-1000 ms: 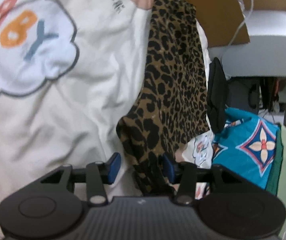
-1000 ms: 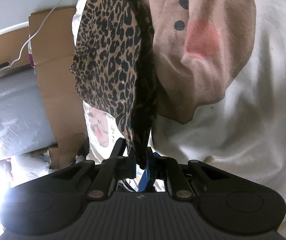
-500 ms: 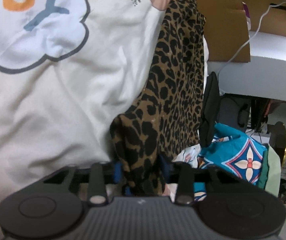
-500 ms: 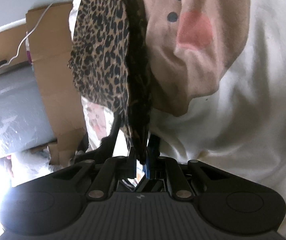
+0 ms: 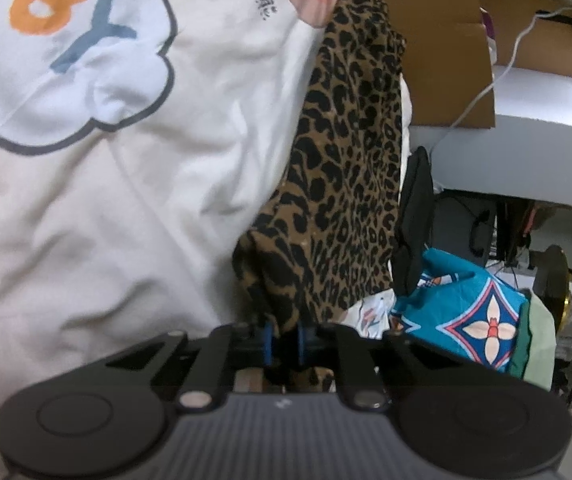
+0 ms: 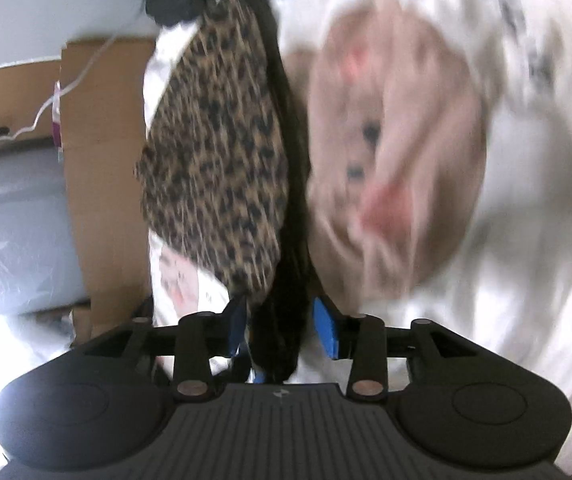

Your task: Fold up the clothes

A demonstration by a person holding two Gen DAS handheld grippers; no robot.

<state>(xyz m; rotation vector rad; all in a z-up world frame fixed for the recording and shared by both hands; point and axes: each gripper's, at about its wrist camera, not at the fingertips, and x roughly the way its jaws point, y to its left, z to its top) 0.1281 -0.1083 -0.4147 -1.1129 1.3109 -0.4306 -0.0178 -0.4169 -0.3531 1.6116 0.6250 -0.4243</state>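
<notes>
A leopard-print garment (image 5: pixel 346 184) lies bunched along the edge of a white printed cloth (image 5: pixel 85 184). My left gripper (image 5: pixel 283 340) is closing, and its blue pads pinch the garment's near corner. In the right wrist view, which is motion-blurred, the same garment (image 6: pixel 221 168) hangs down beside a bear-face print (image 6: pixel 386 152) on the white cloth (image 6: pixel 526 260). My right gripper (image 6: pixel 281 330) is opening. A dark fold of the garment sits between its blue pads, but they stand clear of it on both sides.
A cardboard sheet (image 5: pixel 434 40) stands behind the garment, with a white cable (image 5: pixel 486 92) trailing over it. A black cloth (image 5: pixel 414 232) and a teal patterned cloth (image 5: pixel 474 320) lie to the right. The cardboard (image 6: pixel 105 184) and a grey surface (image 6: pixel 5 220) fill the right wrist view's left side.
The left jaws have closed from wide apart onto the leopard fabric. The right jaws, earlier pinched on the fabric, have spread apart, and the right gripper has pulled back, blurring its view.
</notes>
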